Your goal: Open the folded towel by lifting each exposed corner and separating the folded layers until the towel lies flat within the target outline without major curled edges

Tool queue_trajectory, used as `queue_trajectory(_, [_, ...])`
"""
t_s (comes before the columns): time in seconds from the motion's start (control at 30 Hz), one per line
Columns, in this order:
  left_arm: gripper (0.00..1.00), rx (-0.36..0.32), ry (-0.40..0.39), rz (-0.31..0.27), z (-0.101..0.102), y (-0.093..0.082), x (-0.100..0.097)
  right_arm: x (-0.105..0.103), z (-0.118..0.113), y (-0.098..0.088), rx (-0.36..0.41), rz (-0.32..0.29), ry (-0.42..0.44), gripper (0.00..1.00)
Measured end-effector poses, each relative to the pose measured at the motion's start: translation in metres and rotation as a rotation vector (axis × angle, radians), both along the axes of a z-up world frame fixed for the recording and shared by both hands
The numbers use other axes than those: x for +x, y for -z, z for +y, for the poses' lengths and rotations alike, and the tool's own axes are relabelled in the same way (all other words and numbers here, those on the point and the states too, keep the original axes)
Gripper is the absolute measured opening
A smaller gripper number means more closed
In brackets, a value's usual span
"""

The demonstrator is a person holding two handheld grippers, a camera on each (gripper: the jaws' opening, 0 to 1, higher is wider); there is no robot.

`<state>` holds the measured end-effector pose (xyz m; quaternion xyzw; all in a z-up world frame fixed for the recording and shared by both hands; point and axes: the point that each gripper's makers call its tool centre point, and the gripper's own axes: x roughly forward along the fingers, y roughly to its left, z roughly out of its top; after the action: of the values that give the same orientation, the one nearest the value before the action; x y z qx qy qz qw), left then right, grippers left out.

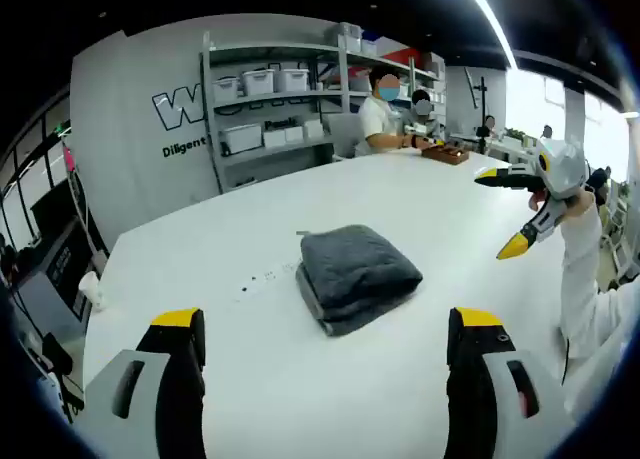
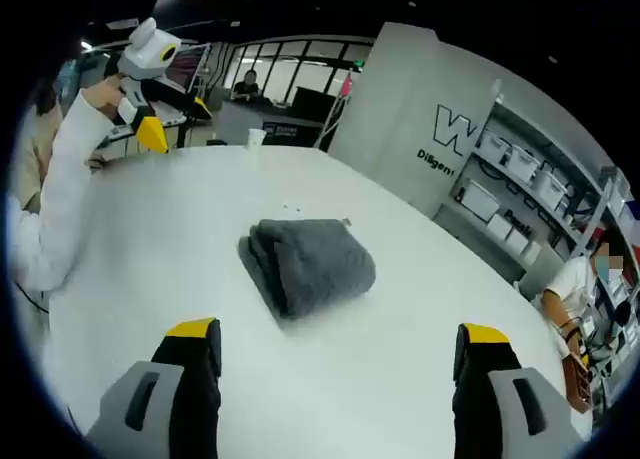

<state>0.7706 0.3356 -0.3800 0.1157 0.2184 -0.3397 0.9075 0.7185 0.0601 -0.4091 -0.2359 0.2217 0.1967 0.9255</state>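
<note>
A dark grey towel [image 1: 355, 271], folded into a thick block, lies in the middle of the white table [image 1: 230, 239]. My left gripper [image 1: 328, 324] is open just short of the towel's near edge, its yellow-tipped jaws wide apart and touching nothing. My right gripper [image 1: 505, 211] hangs open above the table's right side, held by a hand in a white sleeve. In the right gripper view the towel [image 2: 310, 264] lies ahead of my open right gripper [image 2: 338, 331]. My left gripper [image 2: 176, 121] is raised at the far left.
Small marks [image 1: 265, 277] sit on the table left of the towel. A paper cup [image 2: 257, 137] stands at the table's far edge. Shelves with white boxes [image 1: 270, 109] line the wall. Seated people [image 1: 385, 114] work at the table's far end.
</note>
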Motion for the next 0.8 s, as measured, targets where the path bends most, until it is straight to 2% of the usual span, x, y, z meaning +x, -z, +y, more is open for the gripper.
queue_trajectory(0.13, [1.00,-0.001,0.005,0.000,-0.001,0.000,-0.001,0.001,0.001,-0.003,0.008,-0.012,0.000,0.97])
queue_trajectory(0.47, [1.00,0.000,0.009,0.002,-0.002,0.001,-0.001,0.005,0.008,0.002,-0.019,-0.002,-0.013,0.94])
queue_trajectory(0.63, [1.00,0.000,0.005,0.004,-0.002,0.002,0.000,0.016,0.028,0.012,-0.074,0.007,-0.066,0.92])
queue_trajectory(0.7, [1.00,0.002,0.010,0.007,-0.002,0.002,-0.001,0.023,0.038,0.022,-0.142,0.014,-0.097,0.91])
queue_trajectory(0.8, [1.00,0.001,0.007,0.003,-0.002,0.001,-0.001,0.031,0.048,0.028,-0.162,0.006,-0.114,0.89])
